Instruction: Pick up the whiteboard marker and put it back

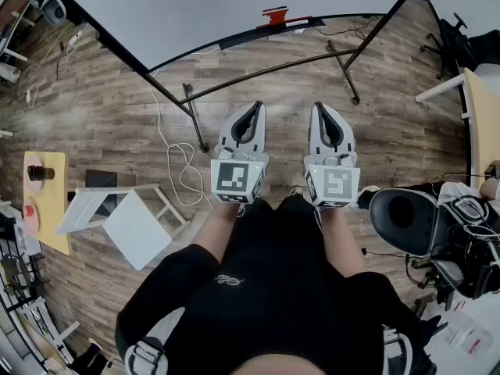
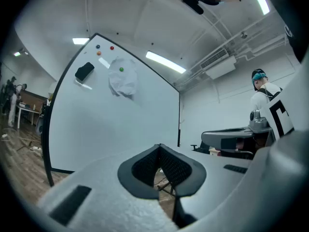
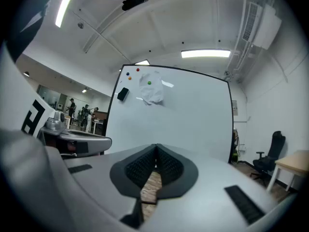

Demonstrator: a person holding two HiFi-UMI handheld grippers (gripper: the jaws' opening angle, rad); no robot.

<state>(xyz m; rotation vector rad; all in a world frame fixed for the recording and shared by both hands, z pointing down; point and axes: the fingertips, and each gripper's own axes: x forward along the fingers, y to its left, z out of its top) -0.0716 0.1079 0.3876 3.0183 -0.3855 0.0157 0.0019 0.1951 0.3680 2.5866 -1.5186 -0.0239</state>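
A large whiteboard on a black stand faces me. On its ledge lie a red item and a thin white one; I cannot tell which is the marker. My left gripper and right gripper are held level side by side, short of the board, both shut with nothing between the pads. In the left gripper view the left gripper points at the board, where a black eraser and crumpled paper hang. The right gripper sees the same eraser.
The whiteboard stand's legs and loose cables lie on the wooden floor ahead. A white stool and a yellow table are at the left. A black chair and a desk stand right. A person stands nearby.
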